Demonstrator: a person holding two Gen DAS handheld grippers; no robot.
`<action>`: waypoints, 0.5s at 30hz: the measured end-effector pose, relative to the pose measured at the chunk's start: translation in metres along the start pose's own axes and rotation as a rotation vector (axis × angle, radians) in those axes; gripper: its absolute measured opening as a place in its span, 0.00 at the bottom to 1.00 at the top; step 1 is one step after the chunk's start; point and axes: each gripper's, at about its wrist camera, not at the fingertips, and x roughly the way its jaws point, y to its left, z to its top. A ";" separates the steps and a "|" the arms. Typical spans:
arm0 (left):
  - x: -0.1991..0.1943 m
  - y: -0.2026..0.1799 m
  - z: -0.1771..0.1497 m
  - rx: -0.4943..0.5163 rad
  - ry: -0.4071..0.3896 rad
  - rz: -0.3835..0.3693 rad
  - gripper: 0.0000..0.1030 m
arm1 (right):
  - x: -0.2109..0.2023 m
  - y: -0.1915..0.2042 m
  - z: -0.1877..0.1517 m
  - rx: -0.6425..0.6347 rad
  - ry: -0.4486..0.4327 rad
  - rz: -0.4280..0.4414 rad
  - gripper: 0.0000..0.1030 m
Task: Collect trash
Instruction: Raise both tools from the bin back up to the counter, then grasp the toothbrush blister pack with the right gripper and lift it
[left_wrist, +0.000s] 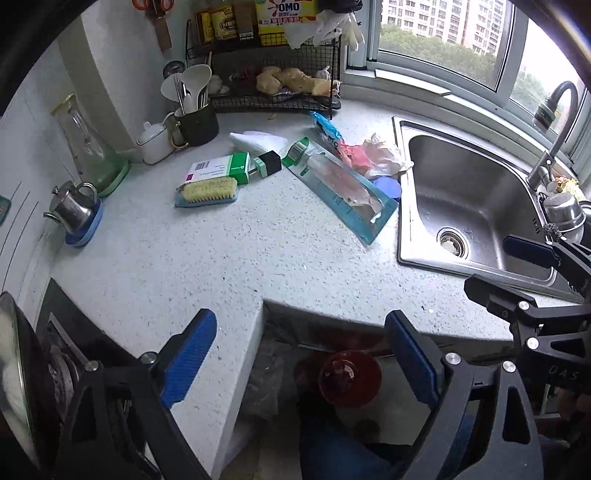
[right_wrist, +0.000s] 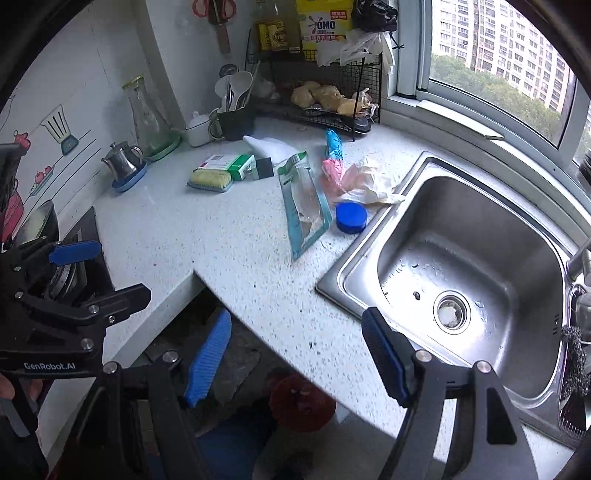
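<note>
Speckled white counter (left_wrist: 192, 254) across mid-frame, steel sink (left_wrist: 476, 206) at right. Long teal-edged plastic package (left_wrist: 343, 192) at centre, lying diagonally beside crumpled pink-and-white wrappers (left_wrist: 373, 155) and blue lid (left_wrist: 388, 186) near the sink's left rim. Green-and-white box (left_wrist: 218, 170) left of centre. Left gripper (left_wrist: 299, 365) at bottom, fingers wide apart, empty. Right gripper (right_wrist: 299, 362) likewise parted, holding nothing.

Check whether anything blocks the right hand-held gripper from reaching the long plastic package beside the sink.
Nothing visible does. The right hand-held gripper hangs open and empty off the counter's front edge; only bare countertop lies between it and the long plastic package.
</note>
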 end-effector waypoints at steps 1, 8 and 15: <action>0.006 0.008 0.009 -0.007 0.009 -0.018 0.89 | 0.005 0.000 0.008 -0.003 0.003 -0.005 0.69; 0.040 0.058 0.062 -0.045 0.024 -0.020 0.89 | 0.041 -0.005 0.058 0.045 0.035 -0.052 0.69; 0.078 0.079 0.093 0.007 0.056 -0.073 0.89 | 0.083 -0.012 0.088 0.078 0.100 -0.107 0.69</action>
